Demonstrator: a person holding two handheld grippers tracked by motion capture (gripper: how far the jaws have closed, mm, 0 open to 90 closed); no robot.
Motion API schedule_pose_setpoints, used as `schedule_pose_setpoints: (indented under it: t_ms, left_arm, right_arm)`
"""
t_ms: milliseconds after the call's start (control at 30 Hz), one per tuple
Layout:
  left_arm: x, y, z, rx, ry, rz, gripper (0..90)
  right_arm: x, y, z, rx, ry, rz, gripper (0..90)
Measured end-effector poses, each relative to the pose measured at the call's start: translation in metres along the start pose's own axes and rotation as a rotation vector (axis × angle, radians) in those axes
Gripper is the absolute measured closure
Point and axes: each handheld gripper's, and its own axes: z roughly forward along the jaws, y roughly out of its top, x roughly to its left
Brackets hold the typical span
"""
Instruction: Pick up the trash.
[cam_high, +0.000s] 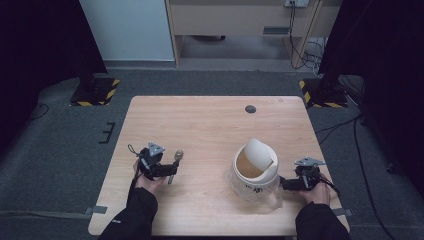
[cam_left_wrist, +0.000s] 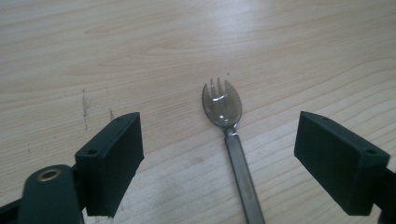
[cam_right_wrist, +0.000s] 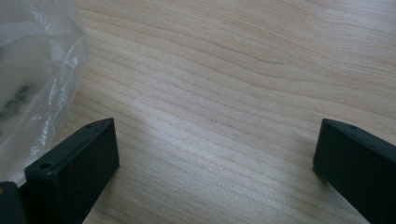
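Note:
A translucent grey spork lies flat on the wooden table, also seen as the spork at the left front. My left gripper straddles its handle with both jaws wide apart, so it is open; in the high view the left gripper sits just left of the spork. A white tub with its lid tipped up inside stands in clear plastic wrap. My right gripper is open over bare wood just right of the tub, seen as the right gripper.
A small dark round grommet sits near the table's far edge. Beyond the table are grey carpet, black stands with yellow-striped bases, and cables on the floor at the right.

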Motion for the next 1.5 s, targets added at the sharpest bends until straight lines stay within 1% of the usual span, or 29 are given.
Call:
schedule_pose_setpoints:
  t_ms: [133,233,300,333,433,500,533,567,600,633,667,700,733,767,833,867,900,1033,1067,1100,1133,1200,1300,1367,1433,1467,1500]
  left_arm:
    - [0.003,-0.002,0.008,0.041,0.01,-0.006,16.9]
    - [0.001,-0.003,0.013,0.077,0.014,0.01,18.1]
    - [-0.001,-0.004,0.016,0.091,0.009,0.015,19.6]
    - [-0.002,-0.004,0.018,0.104,0.008,0.026,20.7]
    - [-0.003,-0.005,0.021,0.126,0.002,0.036,25.7]
    - [-0.004,-0.006,0.023,0.137,0.005,0.038,26.7]
    - [-0.003,-0.006,0.023,0.147,0.005,0.036,29.6]
    - [-0.003,-0.006,0.024,0.154,0.004,0.032,29.6]
    - [-0.003,-0.007,0.024,0.158,0.001,0.028,35.1]
    - [-0.003,-0.008,0.024,0.156,-0.002,0.022,35.1]
    - [-0.002,-0.009,0.025,0.159,-0.005,0.013,39.9]
    - [-0.002,-0.01,0.025,0.166,-0.005,0.012,39.9]
    - [-0.003,-0.01,0.026,0.172,-0.006,0.01,42.5]
    - [-0.003,-0.01,0.026,0.172,-0.006,0.009,42.5]
    - [-0.004,-0.01,0.025,0.172,-0.007,0.008,48.2]
    - [-0.004,-0.01,0.025,0.172,-0.004,0.011,48.2]
    - [-0.005,-0.01,0.025,0.172,-0.003,0.014,53.4]
    - [-0.007,-0.01,0.024,0.171,0.0,0.025,66.0]
    - [-0.008,-0.01,0.024,0.171,0.0,0.027,69.0]
    - [-0.008,-0.01,0.024,0.17,-0.001,0.029,69.0]
    - [-0.009,-0.01,0.023,0.172,-0.002,0.032,74.3]
    - [-0.009,-0.01,0.023,0.174,-0.001,0.034,78.3]
    - [-0.008,-0.01,0.023,0.177,-0.002,0.028,78.5]
    - [-0.008,-0.009,0.022,0.18,0.0,0.03,78.6]
    - [-0.008,-0.007,0.02,0.166,-0.002,0.023,78.6]
    - [-0.007,-0.006,0.018,0.155,-0.004,0.014,78.6]
    - [-0.006,-0.005,0.016,0.142,-0.007,0.007,78.6]
  right_arm:
    - [0.0,0.0,0.0,0.004,0.0,0.004,0.5]
    - [0.0,0.0,0.0,0.004,0.0,0.003,0.5]
    - [0.0,0.0,0.0,0.004,0.0,0.003,0.5]
    - [0.0,0.0,0.0,0.004,0.0,0.003,0.5]
    - [0.0,0.0,0.0,0.008,0.002,0.001,0.5]
    - [0.0,0.0,0.0,0.009,0.002,0.003,0.5]
    - [0.0,0.0,0.0,0.008,0.001,0.001,0.5]
    - [0.0,0.0,0.0,0.008,0.001,0.001,0.5]
    - [0.0,0.0,0.0,0.009,0.002,0.003,0.5]
    - [0.0,0.0,0.0,0.009,0.002,0.003,0.5]
    - [0.0,0.0,0.0,0.007,0.001,0.004,0.5]
    - [0.0,0.0,0.0,0.007,0.001,0.004,0.5]
    - [0.0,0.0,0.0,0.008,0.001,0.003,0.5]
    - [0.0,0.0,0.0,0.008,0.001,0.003,0.5]
    - [0.0,0.001,0.0,0.007,0.0,0.002,0.5]
    - [0.0,0.001,0.0,0.008,0.001,0.003,0.5]
    - [0.0,0.001,0.0,0.008,0.0,0.004,0.5]
    - [0.0,0.001,0.0,0.011,0.0,0.004,0.7]
    - [0.0,0.001,0.0,0.012,0.001,0.006,0.8]
    - [0.0,0.001,0.0,0.012,0.001,0.006,0.8]
    - [0.001,0.001,-0.001,0.014,0.0,0.008,1.3]
    - [0.001,0.002,-0.001,0.017,-0.002,0.011,2.3]
    - [0.0,0.002,-0.001,0.018,-0.003,0.016,3.7]
    - [0.0,0.003,-0.003,0.019,0.003,0.007,7.0]
    - [0.0,0.003,-0.003,0.02,0.005,0.003,7.9]
    - [0.0,0.004,-0.004,0.022,0.006,0.001,10.8]
    - [0.0,0.004,-0.004,0.022,0.006,0.001,10.8]
